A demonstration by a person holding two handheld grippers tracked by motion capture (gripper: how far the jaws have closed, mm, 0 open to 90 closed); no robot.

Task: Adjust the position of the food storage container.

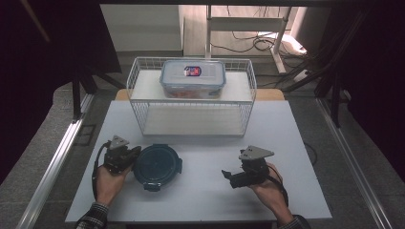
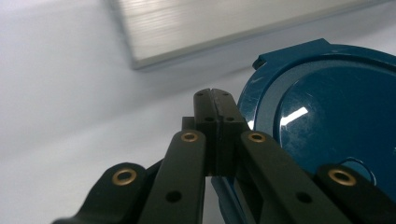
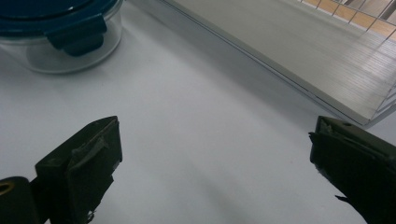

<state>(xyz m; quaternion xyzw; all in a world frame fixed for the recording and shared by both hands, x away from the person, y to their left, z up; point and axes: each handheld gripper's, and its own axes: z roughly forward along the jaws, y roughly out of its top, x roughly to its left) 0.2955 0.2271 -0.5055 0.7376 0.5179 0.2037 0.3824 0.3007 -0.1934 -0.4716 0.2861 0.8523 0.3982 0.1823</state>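
Observation:
A round clear container with a dark blue clip-on lid stands on the white table, left of middle. My left gripper lies at its left side, and its jaws are shut with nothing between them. In the left gripper view the closed tips sit right beside the lid's rim; I cannot tell whether they touch it. At the right, my right gripper points left across the table. Its jaws stand wide open and empty, and the round container lies far ahead of them.
A white wire rack with two shelves stands at the back of the table. A rectangular lidded food box rests on its upper shelf. The lower shelf's front edge runs close ahead of both grippers. Metal rails flank the table.

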